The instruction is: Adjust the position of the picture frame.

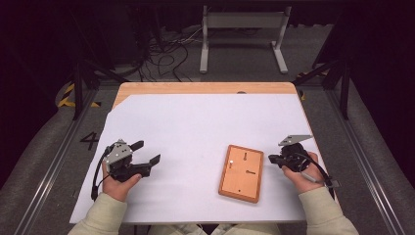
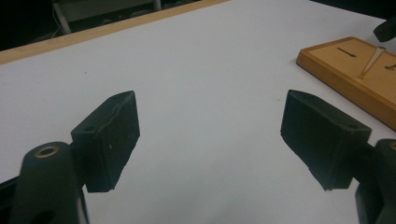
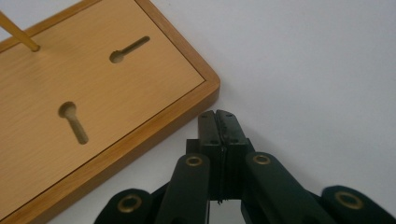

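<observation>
A flat wooden board [image 1: 241, 173] with keyhole-shaped slots lies on the white sheet, right of centre. A thin stick [image 1: 231, 161] stands up from its near-left part; it also shows in the right gripper view as a stick [image 3: 18, 32] at the top left. My right gripper [image 1: 270, 158] is shut with nothing between its jaws, its tips [image 3: 217, 114] just off the corner of the board [image 3: 93, 93], apart from it. My left gripper [image 1: 148, 152] rests at the left of the sheet, open and empty [image 2: 210, 126], pointing toward the board [image 2: 355, 70].
A white paper sheet [image 1: 195, 122] covers most of the wooden table [image 1: 205, 88]. Beyond the far edge, a grey metal stand [image 1: 242, 29] and loose cables [image 1: 166, 54] sit on the floor. Rails run along both sides of the table.
</observation>
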The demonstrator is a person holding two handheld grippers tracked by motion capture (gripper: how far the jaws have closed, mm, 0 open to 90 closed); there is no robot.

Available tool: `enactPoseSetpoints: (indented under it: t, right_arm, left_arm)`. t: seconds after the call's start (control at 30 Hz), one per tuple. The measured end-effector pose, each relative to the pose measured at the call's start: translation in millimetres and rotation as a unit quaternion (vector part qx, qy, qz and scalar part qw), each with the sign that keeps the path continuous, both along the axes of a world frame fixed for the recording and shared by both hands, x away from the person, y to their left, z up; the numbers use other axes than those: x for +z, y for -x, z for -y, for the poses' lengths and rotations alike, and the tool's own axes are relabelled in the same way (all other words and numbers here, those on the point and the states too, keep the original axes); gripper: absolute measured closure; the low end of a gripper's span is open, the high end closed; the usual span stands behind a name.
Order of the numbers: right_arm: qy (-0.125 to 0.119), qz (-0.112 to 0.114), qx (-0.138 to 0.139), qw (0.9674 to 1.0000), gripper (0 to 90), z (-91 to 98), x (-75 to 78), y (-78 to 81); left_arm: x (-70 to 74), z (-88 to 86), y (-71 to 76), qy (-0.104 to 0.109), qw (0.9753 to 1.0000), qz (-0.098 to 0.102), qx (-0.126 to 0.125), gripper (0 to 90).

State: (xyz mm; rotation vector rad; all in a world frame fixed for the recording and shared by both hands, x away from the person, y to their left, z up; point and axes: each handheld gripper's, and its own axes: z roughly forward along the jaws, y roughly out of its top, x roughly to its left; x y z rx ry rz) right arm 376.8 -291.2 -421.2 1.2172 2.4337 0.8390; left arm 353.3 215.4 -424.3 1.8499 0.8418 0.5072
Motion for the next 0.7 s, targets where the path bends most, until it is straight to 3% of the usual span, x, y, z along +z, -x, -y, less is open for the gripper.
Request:
enactPoseSetpoints:
  t: [0.4, 0.43, 0.47, 0.6, 0.7]
  right_arm:
    - [0.050, -0.025, -0.007, 0.9984, 90.0, -19.1, -10.8, -15.6]
    - [0.050, -0.025, -0.007, 0.9984, 90.0, -19.1, -10.8, -15.6]
    - [0.070, -0.017, -0.011, 0.9973, 90.0, -25.4, -10.2, -16.3]
    - [0.069, -0.017, -0.007, 0.9974, 90.0, -32.1, -10.5, -19.8]
    - [0.070, 0.000, 0.009, 0.9975, 90.0, -46.8, -11.7, -27.7]
  left_arm:
    - [-0.4, -0.2, 0.8, -0.005, 1.0000, 0.001, 0.001, 20.0]
    - [-0.4, -0.2, 0.8, -0.005, 1.0000, 0.001, 0.001, 20.0]
    - [-0.6, 0.3, 0.7, -0.004, 1.0000, 0.000, 0.000, 20.0]
    - [-0.6, 0.6, 0.9, -0.006, 1.0000, 0.000, 0.000, 20.0]
    - [-0.5, 0.4, 0.8, -0.006, 1.0000, 0.001, 0.000, 20.0]
